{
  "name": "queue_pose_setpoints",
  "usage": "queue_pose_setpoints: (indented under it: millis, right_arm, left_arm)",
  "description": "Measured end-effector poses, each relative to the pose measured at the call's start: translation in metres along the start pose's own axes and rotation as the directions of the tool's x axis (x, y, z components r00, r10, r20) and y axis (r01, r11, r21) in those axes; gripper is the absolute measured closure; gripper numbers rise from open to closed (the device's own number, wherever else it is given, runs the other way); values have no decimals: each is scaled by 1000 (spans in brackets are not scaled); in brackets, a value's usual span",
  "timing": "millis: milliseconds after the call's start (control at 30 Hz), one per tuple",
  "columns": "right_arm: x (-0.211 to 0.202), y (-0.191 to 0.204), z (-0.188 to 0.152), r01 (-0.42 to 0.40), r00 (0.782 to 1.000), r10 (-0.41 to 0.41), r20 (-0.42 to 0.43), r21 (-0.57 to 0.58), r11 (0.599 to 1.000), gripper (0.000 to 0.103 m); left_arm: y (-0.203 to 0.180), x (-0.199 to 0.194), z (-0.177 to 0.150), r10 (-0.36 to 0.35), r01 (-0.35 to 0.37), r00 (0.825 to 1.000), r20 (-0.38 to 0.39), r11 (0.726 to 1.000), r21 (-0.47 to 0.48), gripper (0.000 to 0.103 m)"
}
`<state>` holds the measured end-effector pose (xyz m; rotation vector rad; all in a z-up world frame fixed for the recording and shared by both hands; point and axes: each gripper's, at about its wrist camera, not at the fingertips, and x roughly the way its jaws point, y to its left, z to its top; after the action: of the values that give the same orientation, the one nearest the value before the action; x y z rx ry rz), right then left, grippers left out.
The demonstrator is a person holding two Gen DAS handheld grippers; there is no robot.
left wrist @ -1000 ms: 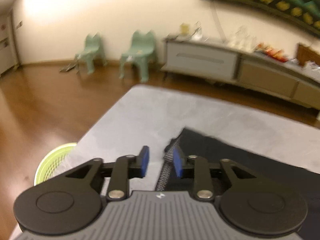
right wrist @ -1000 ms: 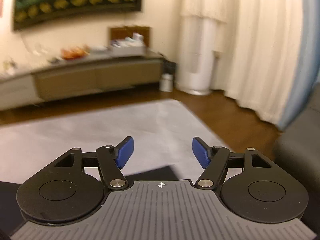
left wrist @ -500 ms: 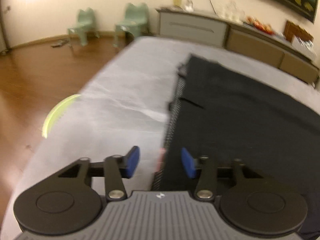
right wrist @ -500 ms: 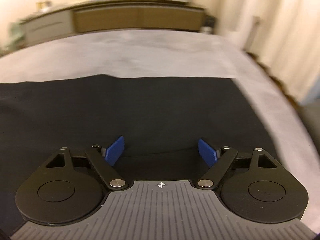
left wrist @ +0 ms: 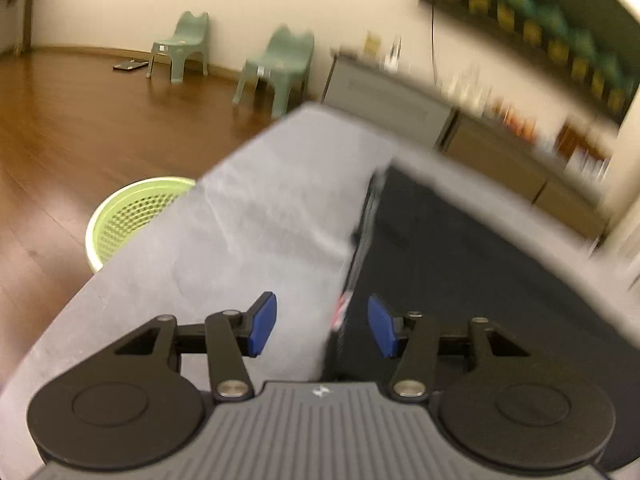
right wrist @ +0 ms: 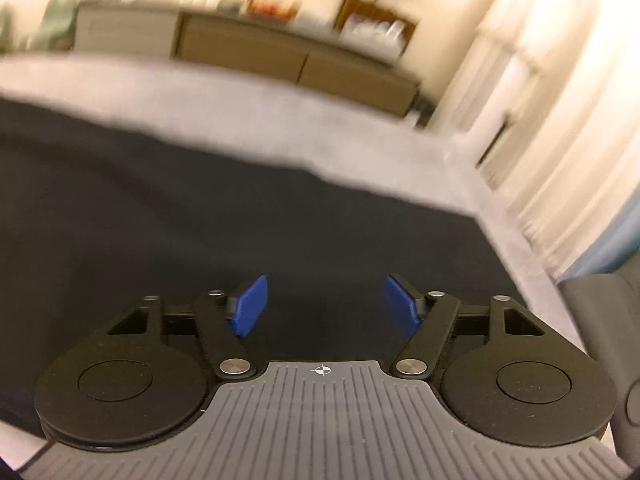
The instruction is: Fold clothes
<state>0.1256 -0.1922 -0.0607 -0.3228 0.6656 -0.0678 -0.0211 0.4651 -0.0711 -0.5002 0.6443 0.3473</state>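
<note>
Both tools gape empty: my left tool (left wrist: 322,330) straddles the black garment's (left wrist: 460,264) ribbed edge at lower centre. My right tool (right wrist: 324,306) hovers over cloth, ready to pinch for folding.

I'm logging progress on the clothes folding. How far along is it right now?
Done: the black garment lies spread flat on the grey cover; whether it is already folded over once cannot be told. In hand: nothing. The left gripper is open around the garment's ribbed edge, and the right gripper is open over the cloth. Left: gripping and folding; no fold is under way.
</note>
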Motion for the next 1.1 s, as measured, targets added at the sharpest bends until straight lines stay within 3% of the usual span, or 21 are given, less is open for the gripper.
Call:
queue_pose_setpoints:
  millis: [100, 167, 200, 267, 333, 433, 500, 567, 667, 733, 767, 800, 867, 933, 1000, 1033, 1100]
  right_arm:
    - [-52, 57, 7, -114, 984, 119, 130, -42, 993, 25]
    - [-91, 131, 9, -251, 940, 286, 184, -193, 949, 21]
    - [-110, 170, 8, -312, 908, 371, 195, -278, 909, 19]
    - [-147, 255, 4, -396, 827, 529, 192, -469, 789, 16]
    - [-181, 333, -2, -405, 752, 632, 189, -625, 668, 16]
    - [-207, 424, -9, -357, 686, 708, 170, -769, 530, 15]
    - [-209, 470, -14, -341, 677, 724, 131, -817, 466, 16]
    - [-196, 494, -15, -336, 683, 723, 103, -835, 436, 17]
    - [-178, 516, -6, -350, 695, 711, 104, -815, 461, 23]
    - [-171, 520, 6, -384, 705, 704, 83, -790, 478, 43]
    - [-168, 520, 13, -399, 712, 699, 71, -778, 485, 60]
    - [-169, 518, 17, -398, 714, 695, 85, -768, 502, 71]
    - [-170, 514, 25, -397, 716, 689, 115, -745, 537, 85]
    - [-174, 508, 32, -411, 704, 692, 156, -706, 577, 89]
    - [-182, 494, 38, -429, 696, 693, 185, -666, 610, 89]
    - [-183, 489, 41, -443, 692, 696, 191, -649, 618, 89]
    - [-184, 481, 46, -483, 678, 712, 183, -619, 619, 89]
  left_arm:
    - [19, -1, 7, -77, 75, 997, -3, 983, -166, 46]
    - [27, 3, 9, -137, 127, 990, -24, 962, -241, 42]
    - [30, 6, 9, -161, 147, 986, -34, 954, -262, 38]
    - [36, 9, 8, -182, 162, 982, -46, 948, -274, 34]
    - [43, 11, 6, -194, 171, 979, -59, 947, -273, 30]
    - [56, 15, 1, -221, 188, 971, -86, 938, -291, 28]
    - [62, 19, -2, -235, 195, 967, -102, 933, -302, 27]
    - [64, 23, -4, -247, 203, 962, -116, 932, -301, 27]
    - [66, 30, -7, -265, 214, 954, -139, 928, -304, 26]
    - [65, 36, -10, -279, 221, 947, -156, 923, -314, 26]
    - [64, 40, -12, -285, 223, 946, -157, 920, -323, 26]
    - [63, 43, -14, -289, 226, 944, -156, 916, -332, 26]
    - [61, 51, -18, -319, 246, 934, -158, 899, -362, 25]
    - [62, 56, -21, -384, 299, 915, -124, 851, -431, 18]
    - [62, 62, -25, -460, 360, 884, -87, 787, -500, 13]
    - [60, 66, -28, -498, 390, 864, -72, 753, -530, 12]
    - [58, 73, -31, -543, 421, 838, -61, 712, -563, 12]
